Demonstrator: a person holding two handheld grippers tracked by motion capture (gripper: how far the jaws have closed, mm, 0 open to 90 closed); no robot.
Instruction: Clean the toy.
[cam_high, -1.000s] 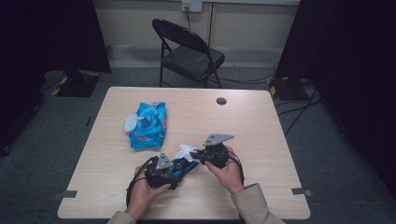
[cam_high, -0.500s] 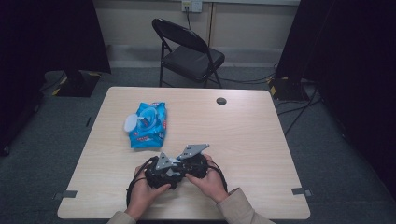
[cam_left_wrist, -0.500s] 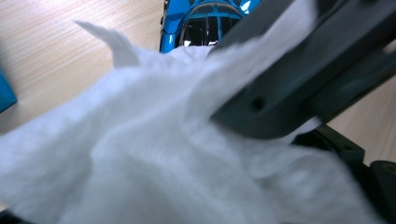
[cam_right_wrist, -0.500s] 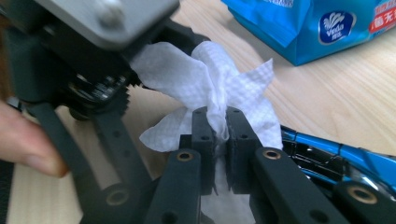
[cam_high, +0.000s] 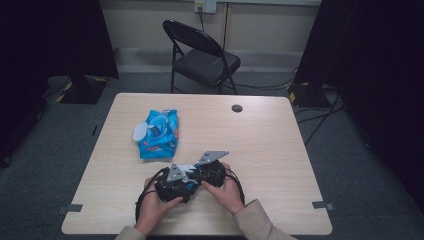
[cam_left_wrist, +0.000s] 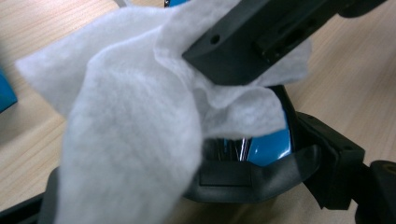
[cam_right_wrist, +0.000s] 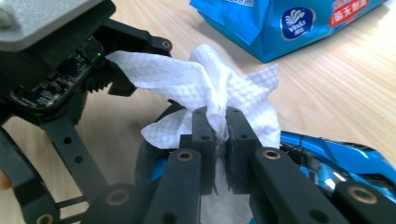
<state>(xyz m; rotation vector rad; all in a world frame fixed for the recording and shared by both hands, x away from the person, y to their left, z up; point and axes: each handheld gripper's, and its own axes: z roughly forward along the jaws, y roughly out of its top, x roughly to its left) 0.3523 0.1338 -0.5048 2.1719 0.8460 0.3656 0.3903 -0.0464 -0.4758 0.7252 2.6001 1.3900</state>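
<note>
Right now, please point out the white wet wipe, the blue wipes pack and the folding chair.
white wet wipe (cam_right_wrist: 205, 74), right gripper view, bunched middle.
blue wipes pack (cam_high: 159, 134), high view, top face.
folding chair (cam_high: 206, 64), high view, seat.

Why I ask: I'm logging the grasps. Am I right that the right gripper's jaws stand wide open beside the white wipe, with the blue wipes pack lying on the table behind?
Not quite. In the right gripper view the right gripper has its jaws shut on the white wipe, pinching a fold between them, not open beside it. The blue wipes pack does lie on the table behind.
</note>
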